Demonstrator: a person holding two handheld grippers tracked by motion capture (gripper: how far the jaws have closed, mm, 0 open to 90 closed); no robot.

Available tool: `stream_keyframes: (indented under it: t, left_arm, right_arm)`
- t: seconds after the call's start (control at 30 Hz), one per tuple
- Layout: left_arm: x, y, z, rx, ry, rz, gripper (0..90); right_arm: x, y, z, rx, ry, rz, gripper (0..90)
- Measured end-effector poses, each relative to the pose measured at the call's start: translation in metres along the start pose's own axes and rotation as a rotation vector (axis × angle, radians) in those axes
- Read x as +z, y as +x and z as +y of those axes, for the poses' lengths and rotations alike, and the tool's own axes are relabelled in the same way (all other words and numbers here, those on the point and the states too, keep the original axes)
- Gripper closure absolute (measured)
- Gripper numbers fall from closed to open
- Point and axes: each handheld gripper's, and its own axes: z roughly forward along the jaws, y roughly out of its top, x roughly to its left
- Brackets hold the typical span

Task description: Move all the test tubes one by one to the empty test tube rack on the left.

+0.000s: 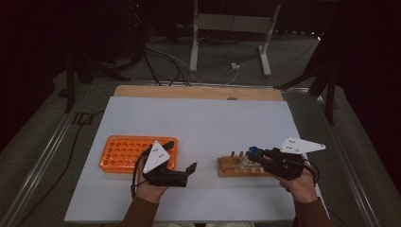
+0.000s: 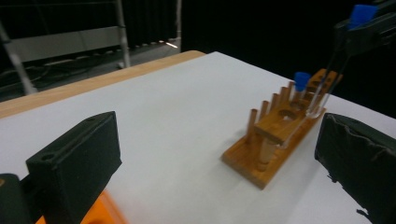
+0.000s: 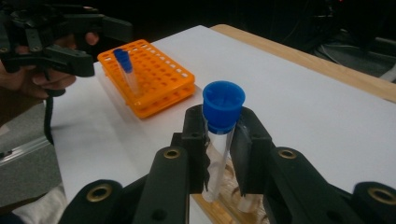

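One blue-capped tube (image 3: 218, 140) sits pinched between my right gripper's (image 3: 219, 154) pads, just below its cap, upright, its lower end at the wooden rack (image 1: 239, 166). A second capped tube (image 3: 126, 70) already stands in the orange rack (image 3: 159, 81) over at ten o'clock, so I judge the transfer partly done; another capped tube (image 2: 306, 91) seems to wait in the wooden rack, though that view is soft. My left gripper (image 1: 182, 161) has its jaws spread wide, holding nothing, pointing toward three o'clock between the racks. Both forearms enter from six o'clock, wrists level.
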Motion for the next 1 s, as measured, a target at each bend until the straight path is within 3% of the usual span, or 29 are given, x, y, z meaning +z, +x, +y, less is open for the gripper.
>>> stream_keyframes:
  t: [0.43, 0.67, 0.77, 1.0]
  left_arm:
    - [0.036, -0.028, 0.007, 0.019, 0.044, -0.115, 5.5]
    - [0.056, -0.047, 0.01, 0.041, 0.071, -0.184, 13.3]
    - [0.062, -0.054, 0.011, 0.059, 0.08, -0.193, 19.4]
    - [0.071, -0.062, 0.012, 0.087, 0.094, -0.237, 50.0]
  right_arm:
    - [0.017, 0.009, 0.003, 0.01, 0.017, 0.038, 76.4]
    - [0.024, 0.014, 0.004, 0.005, 0.026, 0.056, 76.4]
    - [0.026, 0.015, 0.004, 0.003, 0.027, 0.061, 76.4]
    - [0.028, 0.017, 0.004, 0.001, 0.03, 0.071, 76.4]
